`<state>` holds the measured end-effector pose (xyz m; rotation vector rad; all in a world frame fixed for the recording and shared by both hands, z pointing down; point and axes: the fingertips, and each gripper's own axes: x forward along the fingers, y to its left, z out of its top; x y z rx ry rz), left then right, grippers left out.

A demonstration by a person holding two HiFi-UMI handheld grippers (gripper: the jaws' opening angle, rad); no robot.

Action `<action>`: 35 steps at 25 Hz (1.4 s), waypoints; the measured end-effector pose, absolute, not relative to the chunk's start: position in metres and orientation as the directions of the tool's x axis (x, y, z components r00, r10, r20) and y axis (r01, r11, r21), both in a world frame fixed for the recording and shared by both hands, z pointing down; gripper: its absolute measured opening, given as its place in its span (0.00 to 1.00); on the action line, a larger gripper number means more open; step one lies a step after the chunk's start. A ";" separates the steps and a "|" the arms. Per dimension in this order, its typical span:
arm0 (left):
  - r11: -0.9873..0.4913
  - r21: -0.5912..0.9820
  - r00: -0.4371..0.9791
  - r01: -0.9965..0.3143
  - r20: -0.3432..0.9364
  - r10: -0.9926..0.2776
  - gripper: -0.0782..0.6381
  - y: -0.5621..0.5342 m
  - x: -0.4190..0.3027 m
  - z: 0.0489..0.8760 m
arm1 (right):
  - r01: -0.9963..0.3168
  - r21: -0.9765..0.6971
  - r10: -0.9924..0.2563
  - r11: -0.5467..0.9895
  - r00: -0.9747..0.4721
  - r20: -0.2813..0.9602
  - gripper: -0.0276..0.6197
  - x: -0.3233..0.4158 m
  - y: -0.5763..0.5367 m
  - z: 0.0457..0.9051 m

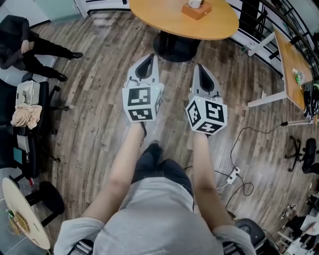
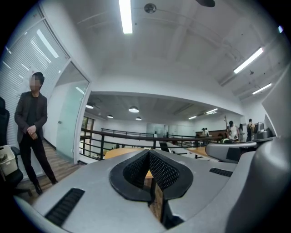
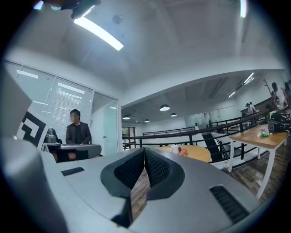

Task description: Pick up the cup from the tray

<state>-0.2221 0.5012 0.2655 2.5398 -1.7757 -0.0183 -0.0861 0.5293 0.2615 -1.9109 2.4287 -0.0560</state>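
Note:
A white cup (image 1: 195, 3) stands on an orange tray (image 1: 197, 12) on a round wooden table (image 1: 169, 20) at the top of the head view, well ahead of both grippers. My left gripper (image 1: 148, 60) and right gripper (image 1: 200, 67) are held side by side over the wood floor, pointing toward the table. Both are shut with nothing between the jaws. In the right gripper view the cup (image 3: 175, 149) and tray (image 3: 182, 152) appear small and far beyond the closed tips (image 3: 144, 149). In the left gripper view the tips (image 2: 148, 152) meet in front of the table (image 2: 119, 153).
A person in dark clothes (image 1: 20, 47) stands at the left near a black chair with a cloth (image 1: 26, 115). A wooden desk (image 1: 291, 62) stands at the right. Cables and a power strip (image 1: 233, 174) lie on the floor. A small round table (image 1: 25, 216) is lower left.

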 end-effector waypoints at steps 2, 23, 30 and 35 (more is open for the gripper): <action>-0.350 0.044 0.351 -0.936 0.012 -0.936 0.12 0.488 -0.224 0.266 | -0.972 -0.055 -0.974 0.227 -0.226 -0.019 0.05 -0.087 0.518 0.260; -0.342 0.046 0.343 -0.939 0.015 -0.939 0.12 0.361 -0.177 0.273 | -0.965 -0.047 -0.966 0.259 -0.259 -0.013 0.05 -0.047 0.389 0.266; -0.336 0.042 0.337 -0.941 0.011 -0.941 0.12 0.309 -0.147 0.266 | -0.960 -0.048 -0.961 0.277 -0.277 -0.009 0.05 -0.019 0.335 0.262; -0.324 0.049 0.325 -0.945 0.014 -0.946 0.12 0.274 -0.130 0.265 | -0.957 -0.054 -0.959 0.284 -0.284 -0.011 0.05 -0.001 0.300 0.262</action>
